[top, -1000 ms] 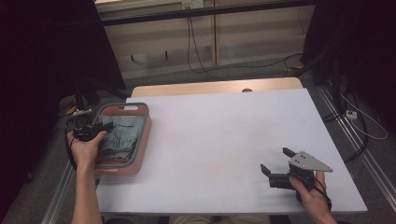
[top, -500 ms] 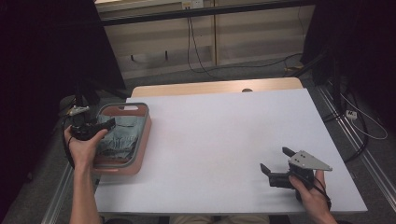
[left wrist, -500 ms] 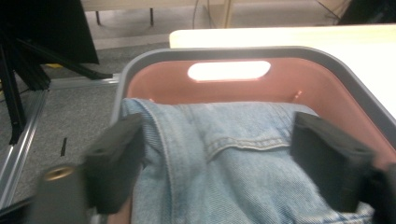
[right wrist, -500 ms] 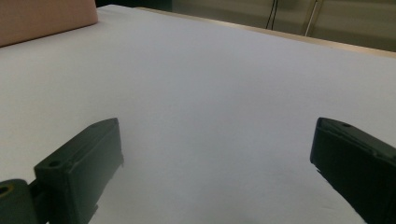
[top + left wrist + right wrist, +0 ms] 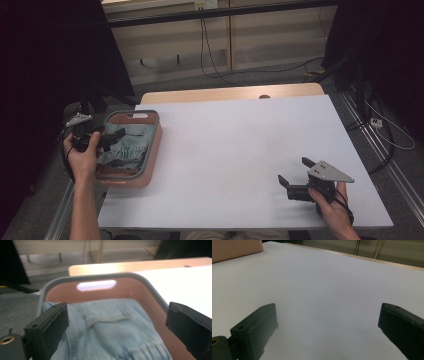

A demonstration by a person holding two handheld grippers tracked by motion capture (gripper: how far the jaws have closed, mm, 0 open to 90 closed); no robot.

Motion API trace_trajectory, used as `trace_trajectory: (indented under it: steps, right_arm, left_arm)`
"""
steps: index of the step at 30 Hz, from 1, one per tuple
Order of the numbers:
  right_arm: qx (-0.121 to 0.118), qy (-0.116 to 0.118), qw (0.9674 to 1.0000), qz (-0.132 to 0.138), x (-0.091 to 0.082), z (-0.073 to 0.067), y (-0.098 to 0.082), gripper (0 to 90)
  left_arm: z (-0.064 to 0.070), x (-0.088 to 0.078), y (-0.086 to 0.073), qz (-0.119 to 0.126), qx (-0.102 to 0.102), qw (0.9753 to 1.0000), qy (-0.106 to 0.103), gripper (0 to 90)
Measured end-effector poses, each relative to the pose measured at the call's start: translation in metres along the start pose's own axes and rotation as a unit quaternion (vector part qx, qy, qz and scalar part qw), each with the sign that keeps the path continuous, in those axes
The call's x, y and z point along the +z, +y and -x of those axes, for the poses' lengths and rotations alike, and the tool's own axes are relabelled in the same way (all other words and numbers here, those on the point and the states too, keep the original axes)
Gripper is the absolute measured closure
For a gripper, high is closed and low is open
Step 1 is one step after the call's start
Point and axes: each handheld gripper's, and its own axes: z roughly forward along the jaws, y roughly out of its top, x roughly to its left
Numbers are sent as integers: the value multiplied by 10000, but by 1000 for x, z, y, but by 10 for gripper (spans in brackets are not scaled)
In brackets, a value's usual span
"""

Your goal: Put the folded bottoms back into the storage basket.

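Observation:
A pink basket with a grey rim sits at the table's left edge and holds a folded light-blue denim garment. A hand holds my left gripper over the basket's left side. Its jaws have just been opening and now stand open, with nothing pressed between them. In the left gripper view the denim lies below the left gripper, with the basket's rim and handle slot behind. My right gripper rests open at the near right of the white table, over bare tabletop.
A wooden strip runs along the table's far edge. Cables trail on the floor beyond it and at the right. Dark curtains hang at both sides. The basket's pink corner shows far off in the right gripper view.
The left hand has drawn a little to the left and lifted slightly over the basket, and its jaws have spread apart. The right gripper has kept still.

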Motion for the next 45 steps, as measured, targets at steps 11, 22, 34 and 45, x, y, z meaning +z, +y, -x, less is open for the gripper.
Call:
trace_trajectory:
  steps: [11, 22, 34, 45]
  right_arm:
    - [-4, -40, 10000, -1, 0, 0, 0, 23]
    - [1, -39, 10000, 6, -1, 0, 0, 23]
    - [-5, -26, 10000, 16, -1, 0, 1, 23]
    - [-15, -16, 10000, 15, 0, 0, 1, 23]
  left_arm:
    - [6, -14, -9, -83, 47, 9995, 287, 50]
    - [16, -36, -15, 202, -104, 9990, 382, 48]
    - [46, -55, -14, 368, 307, 9988, 117, 48]
    - [65, -62, -26, 354, 491, 9981, -63, 49]
